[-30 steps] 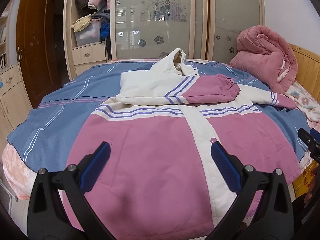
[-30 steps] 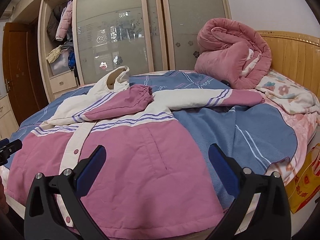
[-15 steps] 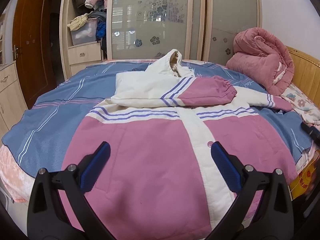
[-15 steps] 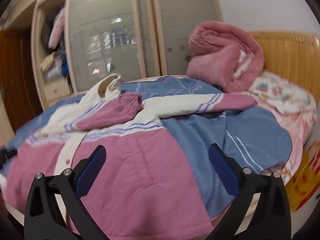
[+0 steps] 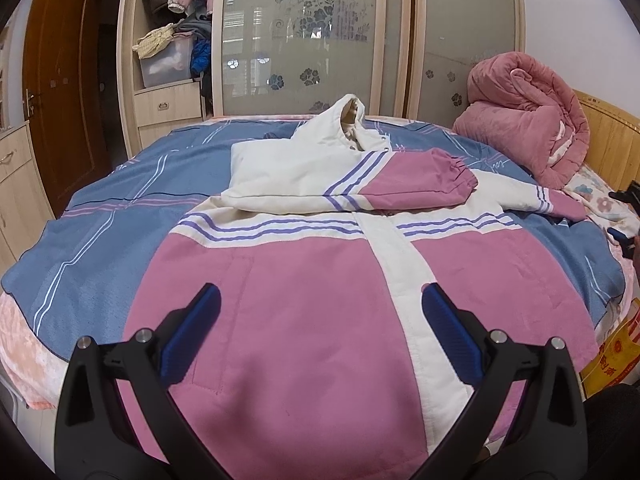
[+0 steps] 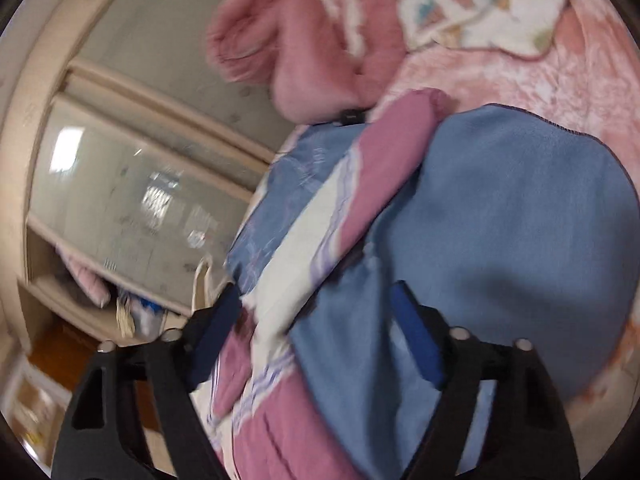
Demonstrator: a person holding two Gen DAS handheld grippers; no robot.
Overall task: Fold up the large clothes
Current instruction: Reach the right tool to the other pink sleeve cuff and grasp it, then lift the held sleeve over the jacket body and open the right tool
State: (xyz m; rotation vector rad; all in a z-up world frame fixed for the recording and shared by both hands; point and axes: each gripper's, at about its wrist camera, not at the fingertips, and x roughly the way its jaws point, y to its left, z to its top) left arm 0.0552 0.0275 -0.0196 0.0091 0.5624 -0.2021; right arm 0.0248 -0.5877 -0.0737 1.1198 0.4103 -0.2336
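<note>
Now, step: you fold the second sleeve.
Jacket: flat on the bed.
Left gripper: spread, empty.
Right gripper: closing, pinching nothing; sleeve at twelve o'clock.
Next: pinch its cuff.

Red printed characters on the yellow bag beside the bed's lower right corner, too small and cut off to read. Faint script-like marks on the blue bedsheet near the pink sleeve cuff, not legible. Nothing readable elsewhere; right view blurred.
</note>
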